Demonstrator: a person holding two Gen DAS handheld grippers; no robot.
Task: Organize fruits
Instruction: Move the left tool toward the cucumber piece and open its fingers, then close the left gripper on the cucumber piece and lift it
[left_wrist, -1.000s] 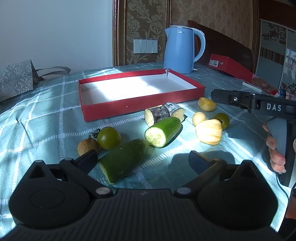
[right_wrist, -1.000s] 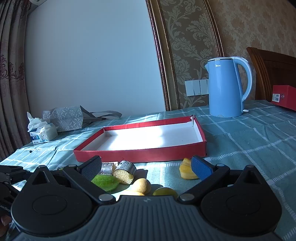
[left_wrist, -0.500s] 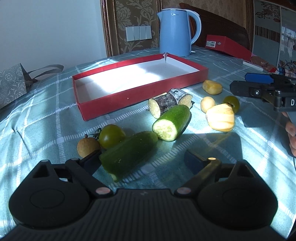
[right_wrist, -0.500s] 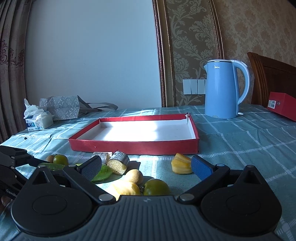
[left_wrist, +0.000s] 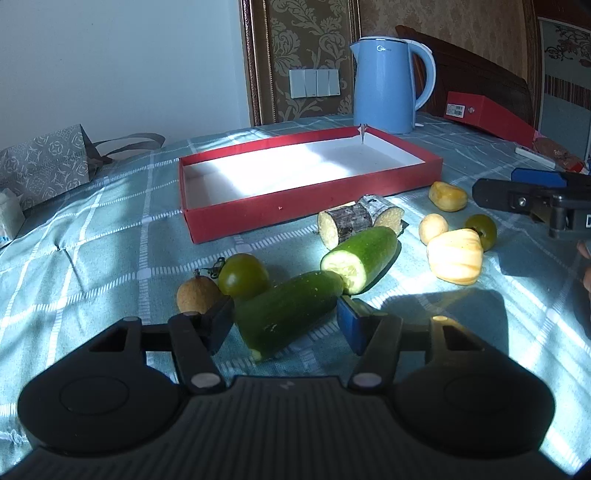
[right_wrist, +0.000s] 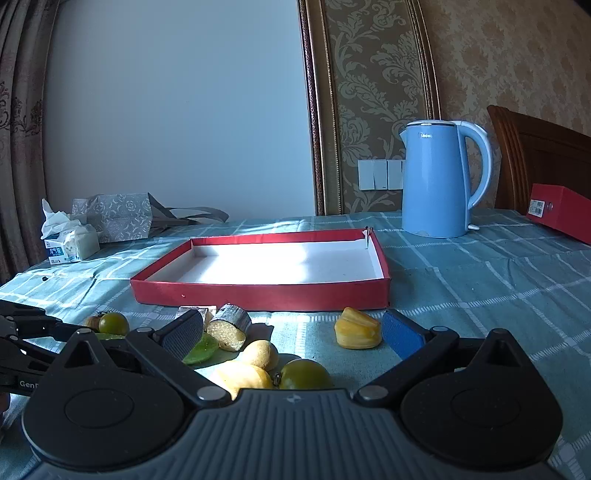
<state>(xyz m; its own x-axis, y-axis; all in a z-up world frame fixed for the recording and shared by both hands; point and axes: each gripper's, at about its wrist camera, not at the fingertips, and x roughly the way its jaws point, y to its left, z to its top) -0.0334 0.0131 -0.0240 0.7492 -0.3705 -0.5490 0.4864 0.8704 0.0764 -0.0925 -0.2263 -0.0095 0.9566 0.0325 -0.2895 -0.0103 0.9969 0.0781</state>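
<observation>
Bystanders along the tabletop's far edge

A blue kettle (right_wrist: 439, 181) stands upright near the far right corner, a red box (right_wrist: 561, 214) beyond it; a patterned bag (right_wrist: 114, 218) and tissue pack (right_wrist: 68, 240) sit far left.

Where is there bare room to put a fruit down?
Inside the shallow red cardboard tray, whose white floor is bare, and on the checked cloth between tray and blue electric kettle. It is crowded in front of the tray, around the cut cucumber halves.
</observation>
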